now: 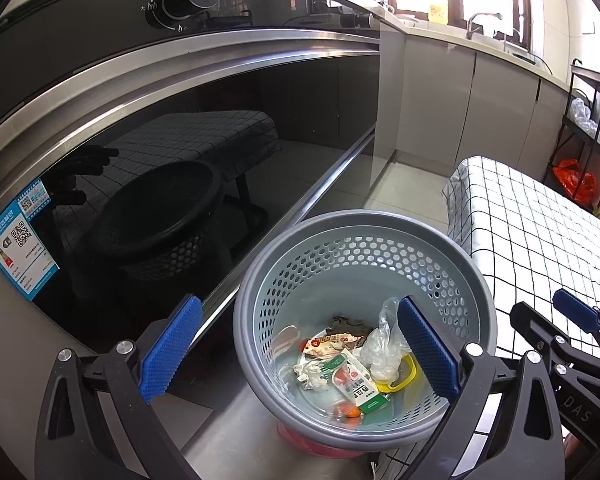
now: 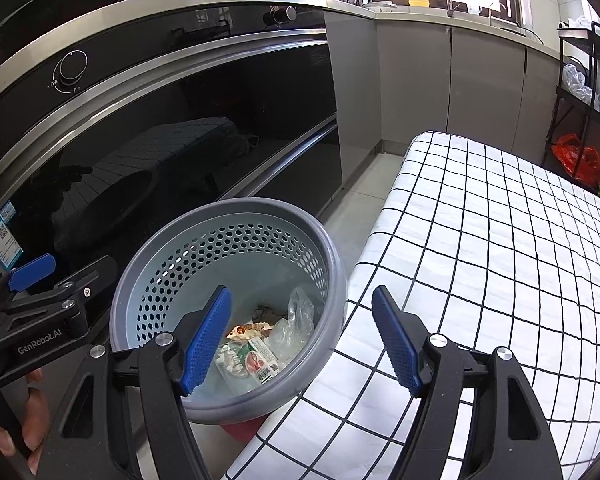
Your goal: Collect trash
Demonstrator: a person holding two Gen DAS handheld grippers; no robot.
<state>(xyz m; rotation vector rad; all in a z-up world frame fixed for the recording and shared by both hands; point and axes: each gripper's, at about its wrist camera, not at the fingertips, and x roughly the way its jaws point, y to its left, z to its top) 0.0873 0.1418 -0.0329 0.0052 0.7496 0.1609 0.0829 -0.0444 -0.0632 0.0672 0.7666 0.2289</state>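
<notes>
One round grey perforated plastic bin (image 1: 364, 320) below both grippers, crumpled wrappers (image 1: 340, 364) and one clear bag (image 1: 382, 348) inside, left gripper (image 1: 300, 356) jaws wide apart, empty, right gripper (image 2: 302, 344) jaws apart, empty.

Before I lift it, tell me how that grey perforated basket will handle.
The grey perforated basket looks like thin plastic, so probably light and slightly flexible at the rim. Its load is only wrappers and a clear plastic bag, which adds little weight. It seems to sit on a small red base, so a sideways push may tip it.
</notes>
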